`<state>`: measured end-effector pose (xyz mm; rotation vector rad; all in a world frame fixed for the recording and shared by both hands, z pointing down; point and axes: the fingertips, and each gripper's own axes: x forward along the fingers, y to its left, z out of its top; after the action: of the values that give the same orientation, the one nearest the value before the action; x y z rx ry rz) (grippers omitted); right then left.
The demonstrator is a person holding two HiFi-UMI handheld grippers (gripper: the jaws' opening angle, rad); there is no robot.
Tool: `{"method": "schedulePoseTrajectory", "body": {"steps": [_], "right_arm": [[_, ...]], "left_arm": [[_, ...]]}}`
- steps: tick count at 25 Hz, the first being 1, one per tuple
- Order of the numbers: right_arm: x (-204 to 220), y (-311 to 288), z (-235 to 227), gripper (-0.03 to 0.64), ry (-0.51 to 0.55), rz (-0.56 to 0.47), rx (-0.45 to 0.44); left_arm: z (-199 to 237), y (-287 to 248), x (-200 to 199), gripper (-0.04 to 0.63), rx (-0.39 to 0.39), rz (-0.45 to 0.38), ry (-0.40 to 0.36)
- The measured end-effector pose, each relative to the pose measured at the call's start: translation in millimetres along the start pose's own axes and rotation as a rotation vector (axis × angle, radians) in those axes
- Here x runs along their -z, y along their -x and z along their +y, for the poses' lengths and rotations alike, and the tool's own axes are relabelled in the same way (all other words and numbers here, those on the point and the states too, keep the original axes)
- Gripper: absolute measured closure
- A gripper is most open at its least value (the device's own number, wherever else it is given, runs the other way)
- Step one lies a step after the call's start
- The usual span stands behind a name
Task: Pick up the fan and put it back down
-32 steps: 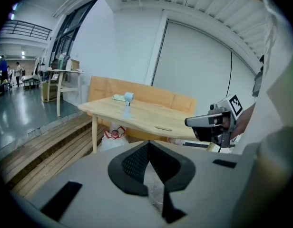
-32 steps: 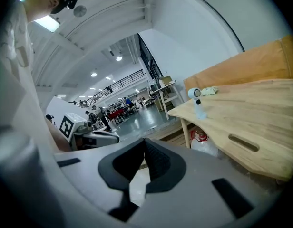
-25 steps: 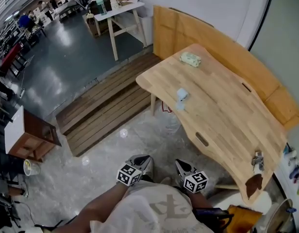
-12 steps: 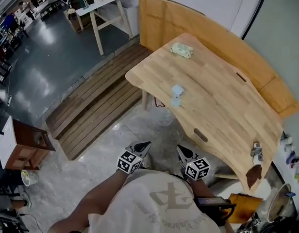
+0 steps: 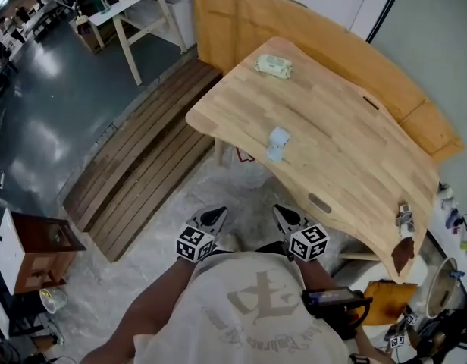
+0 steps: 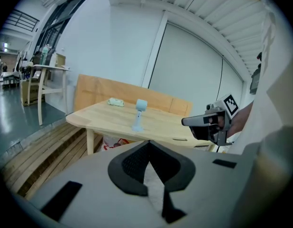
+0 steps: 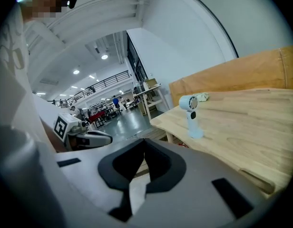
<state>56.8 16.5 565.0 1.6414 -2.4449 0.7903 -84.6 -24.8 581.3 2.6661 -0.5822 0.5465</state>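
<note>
Lower centre, head view: left gripper and right gripper, held side by side above the floor, each with its jaws closed together and nothing between them. Centre: pale-blue fan standing upright on the wooden table, near the table's front edge and well apart from both grippers. Upper centre: green packet at the table's far end; beyond it, a wooden board along the wall.
</note>
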Motion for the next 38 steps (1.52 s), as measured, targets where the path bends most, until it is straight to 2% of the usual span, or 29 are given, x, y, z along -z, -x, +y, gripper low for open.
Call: {"method": "schedulePoseTrajectory", "body": {"steps": [10,15,28,32,38], "right_arm": [[-9.9,-26.5,-12.9,0.603,0.002,0.031,0.035],[-8.3,-42.0,-20.0,0.603,0.033,0.064,0.004],[-34.6,-70.8,-101.7,0.601,0.028,0.076,0.003],[-40.6,-83.2,-117.8,0.601,0.025,0.060,-0.041],[-37.3,-104.4,-142.0,0.601,0.038,0.095,-0.044]], "left_arm": [[30.6,-6.3,-1.3,0.584,0.006,0.009,0.032],[37.5,-17.5,-4.4,0.584,-0.001,0.028,0.035],[53.7,-84.7,-61.4,0.584,-0.005,0.017,0.004],[57.5,-98.9,-67.1,0.584,-0.014,0.024,0.006],[63.1,-105.7,-65.3,0.584,-0.039,0.046,0.023]]}}
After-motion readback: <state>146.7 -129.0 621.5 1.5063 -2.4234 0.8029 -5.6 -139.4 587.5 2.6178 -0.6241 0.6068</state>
